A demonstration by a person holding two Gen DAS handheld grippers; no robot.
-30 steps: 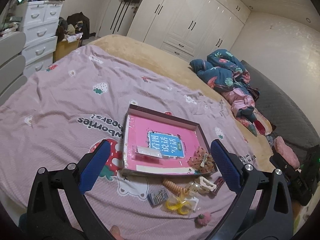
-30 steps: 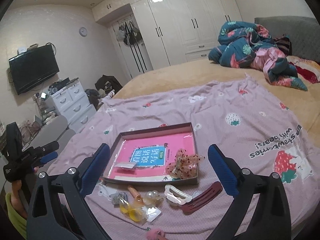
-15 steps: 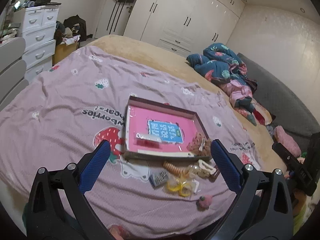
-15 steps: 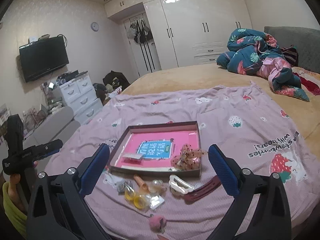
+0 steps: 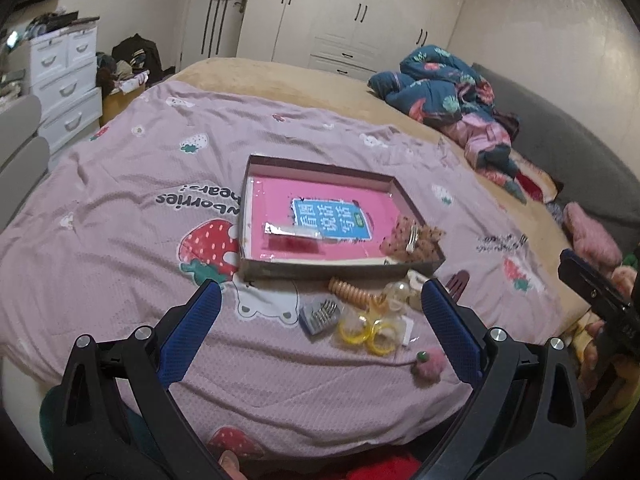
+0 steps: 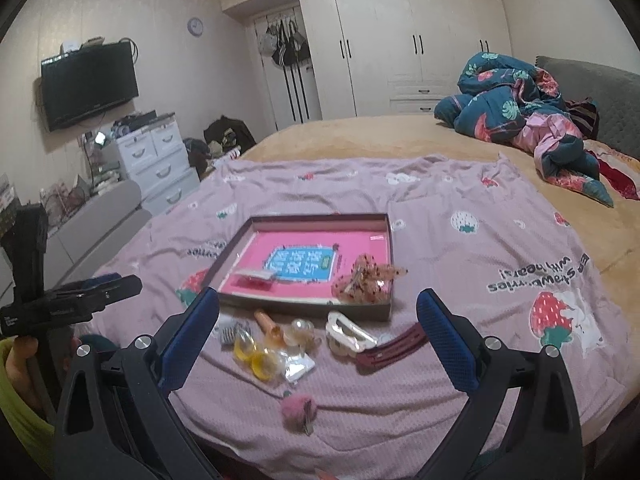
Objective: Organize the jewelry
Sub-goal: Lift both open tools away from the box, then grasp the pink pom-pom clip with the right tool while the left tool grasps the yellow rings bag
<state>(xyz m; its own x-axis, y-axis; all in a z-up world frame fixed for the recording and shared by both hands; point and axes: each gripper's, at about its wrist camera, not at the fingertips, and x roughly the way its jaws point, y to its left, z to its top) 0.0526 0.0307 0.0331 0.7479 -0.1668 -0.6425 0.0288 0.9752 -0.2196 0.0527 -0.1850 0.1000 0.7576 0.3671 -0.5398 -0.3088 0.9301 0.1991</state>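
A shallow box (image 5: pixel 320 268) (image 6: pixel 384 232) with a pink bottom lies on the purple strawberry sheet. Inside it rest a dotted bow clip (image 5: pixel 414 238) (image 6: pixel 366 278) and a small clear packet (image 5: pixel 292 232) (image 6: pixel 254 274). In front of the box lie loose hair pieces: an orange spiral tie (image 5: pixel 350 290), yellow rings (image 5: pixel 368 330) (image 6: pixel 256 358), a grey comb clip (image 5: pixel 320 314), a white claw clip (image 6: pixel 348 334), a dark red clip (image 6: pixel 390 348) and a pink pompom (image 5: pixel 428 366) (image 6: pixel 298 410). My left gripper (image 5: pixel 318 300) and right gripper (image 6: pixel 318 308) both hang open, well back from these, holding nothing.
A bundled blue and pink quilt (image 6: pixel 528 108) lies at the far right of the bed. White drawers (image 6: pixel 156 164) and a wall TV (image 6: pixel 90 82) stand to the left, wardrobes (image 6: pixel 400 40) behind. The sheet's front edge drops off just below the pompom.
Both grippers have pulled back and lowered, so the box and loose pieces sit farther away. Nothing on the bed has moved. Both stay open.
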